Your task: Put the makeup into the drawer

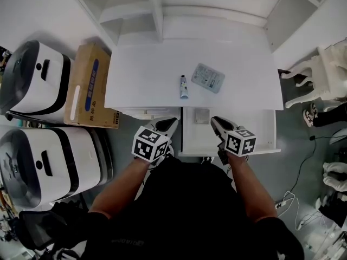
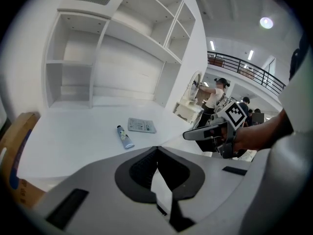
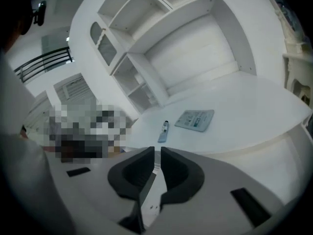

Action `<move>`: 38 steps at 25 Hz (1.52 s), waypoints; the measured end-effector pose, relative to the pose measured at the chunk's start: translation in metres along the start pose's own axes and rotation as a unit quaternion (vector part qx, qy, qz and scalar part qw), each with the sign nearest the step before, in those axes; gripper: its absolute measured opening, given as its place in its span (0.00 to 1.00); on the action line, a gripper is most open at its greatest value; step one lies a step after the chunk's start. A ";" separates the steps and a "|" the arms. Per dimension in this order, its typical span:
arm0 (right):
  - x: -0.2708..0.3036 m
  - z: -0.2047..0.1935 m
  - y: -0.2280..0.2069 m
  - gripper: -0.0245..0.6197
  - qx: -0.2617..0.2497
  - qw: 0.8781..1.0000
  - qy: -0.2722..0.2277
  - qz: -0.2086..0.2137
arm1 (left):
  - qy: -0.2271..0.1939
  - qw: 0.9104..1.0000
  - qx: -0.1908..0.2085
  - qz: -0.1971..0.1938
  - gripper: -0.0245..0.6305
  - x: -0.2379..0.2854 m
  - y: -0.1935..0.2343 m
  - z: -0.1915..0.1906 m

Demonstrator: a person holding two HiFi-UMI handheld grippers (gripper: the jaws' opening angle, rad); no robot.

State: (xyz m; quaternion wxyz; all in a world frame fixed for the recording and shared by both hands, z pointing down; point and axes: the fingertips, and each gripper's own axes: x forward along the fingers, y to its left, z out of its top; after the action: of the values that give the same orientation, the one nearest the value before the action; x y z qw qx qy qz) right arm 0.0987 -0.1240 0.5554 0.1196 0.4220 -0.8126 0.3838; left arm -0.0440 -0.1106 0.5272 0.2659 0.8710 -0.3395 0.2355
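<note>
Nearest are the person's bare forearms, each holding a claw with a marker cube on it, out in front of the tabletop's front edge. The left claw (image 1: 169,124) (image 2: 157,149) is closed, its pad tips touching with nothing between them. It hangs over the gap just left of the open drawer (image 1: 263,131). The right claw (image 1: 217,123) (image 3: 157,152) has its jaws only a narrow slit apart and is empty. It sits above the left part of the drawer, and in the left gripper view it shows at the right, pointing left (image 2: 193,135).

The white drawer is pulled out from under the right half of the front edge. A small square grey case (image 1: 201,115) lies in its back left corner, close under the tabletop edge. The rest of the drawer floor that shows is bare.

On the white tabletop (image 1: 141,75), a small pale blue tube (image 1: 184,86) (image 2: 125,137) (image 3: 163,131) with a dark cap lies near the middle, lengthwise from front to back. A flat grey-green packet (image 1: 208,78) (image 2: 142,126) (image 3: 195,120) lies just beside it to the right and a little farther back, turned at a slant and not touching the tube. Neither claw touches either one.

Beyond them, white open shelves (image 1: 135,10) rise along the back edge. A cardboard box (image 1: 89,85) stands on the floor against the left edge, and a white ornate chair (image 1: 320,75) stands off the right edge.
</note>
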 end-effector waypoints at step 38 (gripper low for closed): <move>0.011 0.011 0.019 0.09 -0.081 0.996 0.015 -0.017 | -0.006 0.999 0.022 0.036 0.05 -0.013 0.012 0.005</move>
State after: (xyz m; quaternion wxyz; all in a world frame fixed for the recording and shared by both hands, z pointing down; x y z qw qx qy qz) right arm 0.0785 -0.1316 0.5440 0.1720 0.4191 -0.8317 0.3212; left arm -0.0604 -0.1153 0.5197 0.2356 0.8651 -0.3671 0.2476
